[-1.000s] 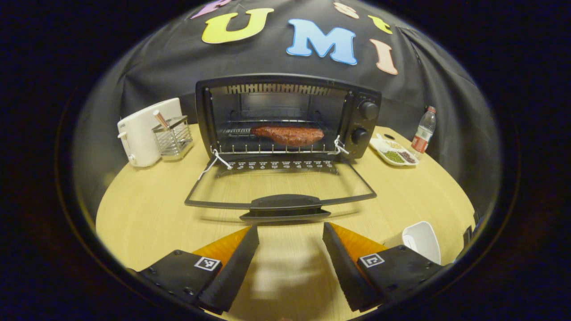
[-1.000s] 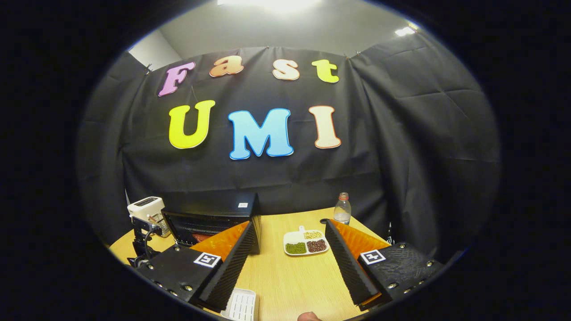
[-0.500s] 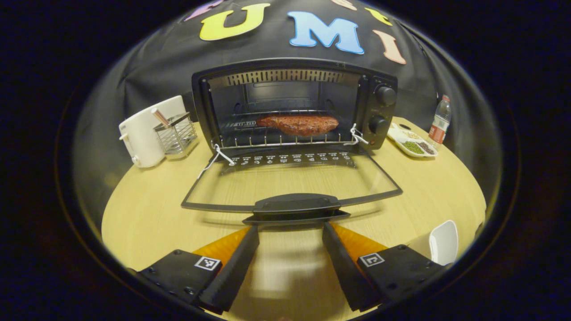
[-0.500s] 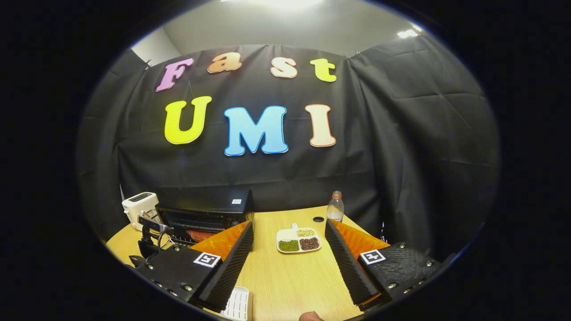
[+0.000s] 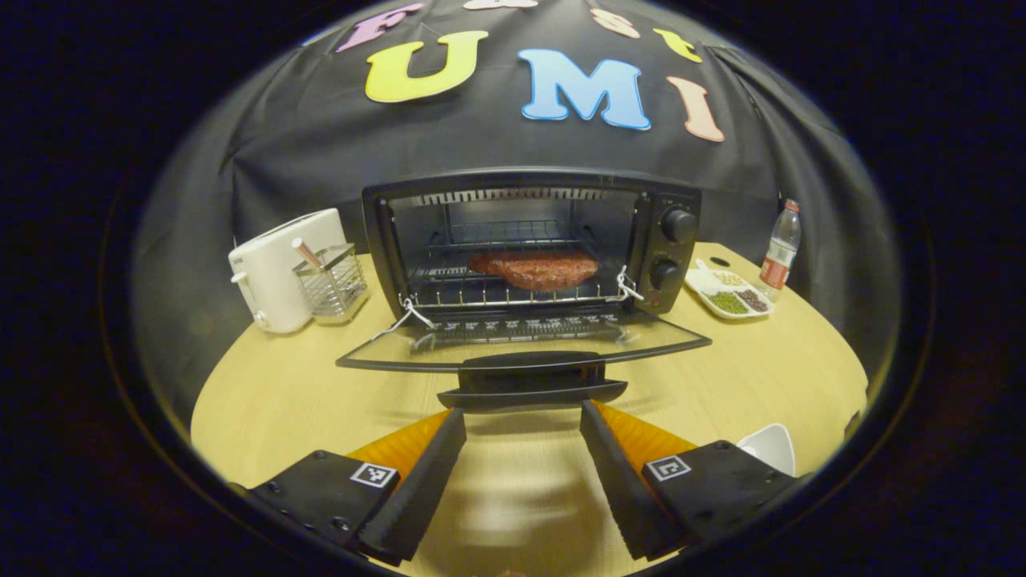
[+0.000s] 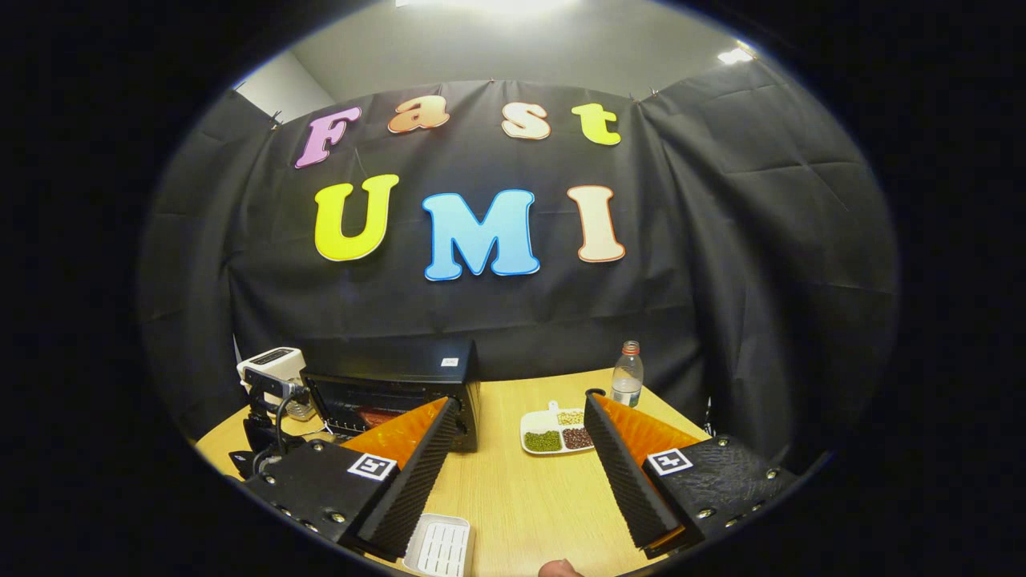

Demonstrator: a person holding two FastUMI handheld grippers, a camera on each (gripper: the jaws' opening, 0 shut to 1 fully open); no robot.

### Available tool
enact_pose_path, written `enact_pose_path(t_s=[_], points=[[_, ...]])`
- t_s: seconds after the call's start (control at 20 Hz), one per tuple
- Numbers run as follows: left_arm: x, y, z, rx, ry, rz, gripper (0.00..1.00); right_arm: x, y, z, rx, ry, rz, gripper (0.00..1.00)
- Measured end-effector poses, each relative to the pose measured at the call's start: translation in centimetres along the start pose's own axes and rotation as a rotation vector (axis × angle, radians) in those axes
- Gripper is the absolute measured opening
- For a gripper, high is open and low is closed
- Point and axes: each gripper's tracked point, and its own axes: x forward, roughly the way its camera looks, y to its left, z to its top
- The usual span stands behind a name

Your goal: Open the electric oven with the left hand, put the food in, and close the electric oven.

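Observation:
The black electric oven (image 5: pixel 529 240) stands open on the wooden table (image 5: pixel 280 401), its glass door (image 5: pixel 521 344) folded down towards me. A reddish-brown piece of food (image 5: pixel 533 270) lies on the wire rack inside. The door's black handle (image 5: pixel 531 378) sits just beyond the fingertips of my left gripper (image 5: pixel 523 410), which is open and holds nothing. In the right gripper view the oven (image 6: pixel 401 389) is at the lower left, with the left gripper's body (image 6: pixel 268 417) in front of it. My right gripper (image 6: pixel 521 402) hangs open and empty above the table.
A white toaster (image 5: pixel 276 268) and a wire holder (image 5: pixel 330 276) stand left of the oven. To its right are a sectioned plate of beans (image 5: pixel 725 292) and a bottle (image 5: pixel 779 244). A white dish (image 5: pixel 769 449) lies near my right finger. A white slotted tray (image 6: pixel 439 546) lies under the right gripper.
My left gripper has moved forward and lower, so the door handle now sits at its fingertips and the door looks edge-on. The right gripper has only drifted slightly.

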Motion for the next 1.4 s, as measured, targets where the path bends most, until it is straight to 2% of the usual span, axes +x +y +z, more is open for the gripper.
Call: enact_pose_path(t_s=[0.15,0.2,0.25,0.5,0.55,0.6,0.9,0.95,1.05,1.1,1.2,1.3,1.35,1.4], points=[[-0.6,0.0,2.0,0.011,-0.047,0.000,0.97,0.2,0.3,0.0,0.001,-0.004,0.014,0.98],[-0.9,0.1,2.8,0.021,-0.065,0.001,1.00,0.3,0.4,0.0,0.002,-0.006,0.015,0.98],[-1.2,0.1,3.7,0.030,-0.084,0.002,0.97,0.3,0.4,0.0,0.005,-0.005,0.014,0.98],[-1.6,0.2,7.6,0.080,-0.163,-0.006,0.97,0.6,-0.1,0.0,0.024,-0.003,-0.011,0.98],[-1.5,0.3,8.4,0.088,-0.175,-0.009,1.00,0.5,-0.2,0.0,0.023,-0.006,-0.017,0.98],[-1.2,0.4,9.2,0.097,-0.189,-0.011,0.97,0.5,-0.2,0.1,0.023,-0.007,-0.022,0.98],[-0.2,-0.2,13.6,0.139,-0.264,-0.026,0.97,0.2,-0.1,0.2,0.031,-0.012,-0.023,0.98],[-0.6,-0.3,13.9,0.135,-0.273,-0.027,1.00,0.3,0.1,0.4,0.031,-0.014,-0.017,0.98],[-2.1,-0.7,14.8,0.119,-0.303,-0.027,0.97,0.1,0.3,0.8,0.033,-0.029,-0.003,0.98],[-3.3,-0.9,15.6,0.114,-0.324,-0.024,1.00,-0.1,0.3,1.1,0.035,-0.036,0.008,0.98],[-6.3,-1.3,17.0,0.104,-0.365,-0.015,0.97,-0.6,0.5,1.6,0.035,-0.049,0.039,0.98],[-9.7,-1.4,18.1,0.081,-0.405,-0.001,1.00,-1.2,0.4,2.1,0.027,-0.060,0.071,0.98],[-11.5,-1.4,18.5,0.067,-0.422,0.011,0.97,-1.6,0.2,2.2,0.022,-0.063,0.083,0.98],[-13.3,-1.4,18.9,0.056,-0.442,0.023,1.00,-2.0,0.0,2.4,0.017,-0.067,0.091,0.98]])
